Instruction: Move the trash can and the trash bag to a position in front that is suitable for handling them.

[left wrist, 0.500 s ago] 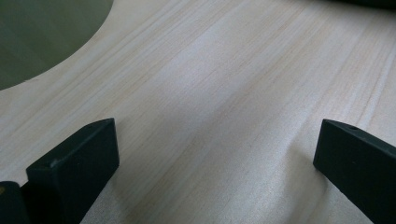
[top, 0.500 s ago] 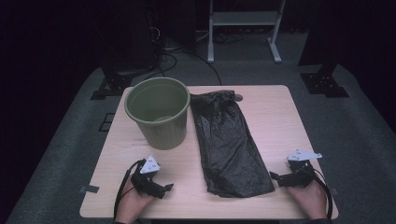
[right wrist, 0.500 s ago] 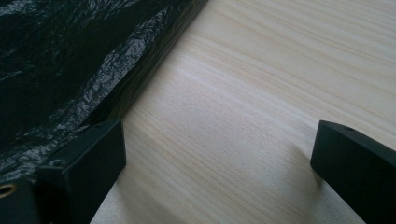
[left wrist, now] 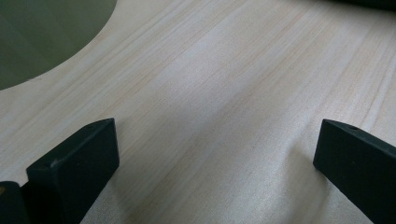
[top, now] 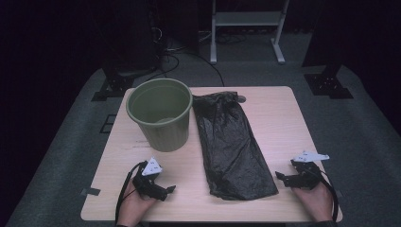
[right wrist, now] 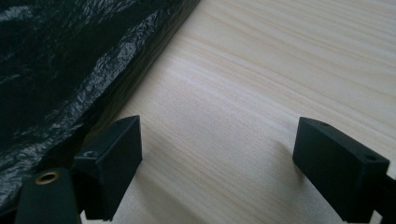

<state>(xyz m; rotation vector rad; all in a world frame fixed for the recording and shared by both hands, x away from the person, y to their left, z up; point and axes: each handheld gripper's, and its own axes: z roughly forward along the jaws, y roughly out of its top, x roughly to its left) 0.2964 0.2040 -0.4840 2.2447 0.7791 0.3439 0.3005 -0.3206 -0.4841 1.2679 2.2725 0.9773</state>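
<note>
Both grippers sit where they were half a second ago, so nothing has started. The left gripper [top: 163, 190] and right gripper [top: 283, 177] rest on the table [top: 274, 113], jaws spread, holding nothing. Between them lies the black bag [top: 231, 146], flat beside the green bin [top: 161, 113], waiting for 1 first grasp.

Dark lab: tripod feet [top: 328, 85], floor cables [top: 189, 52].

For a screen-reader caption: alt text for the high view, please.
A flat black bin bag lies beside an upright green bin on a wooden table. The left gripper and right gripper, jaws open, rest near its front edge.
</note>
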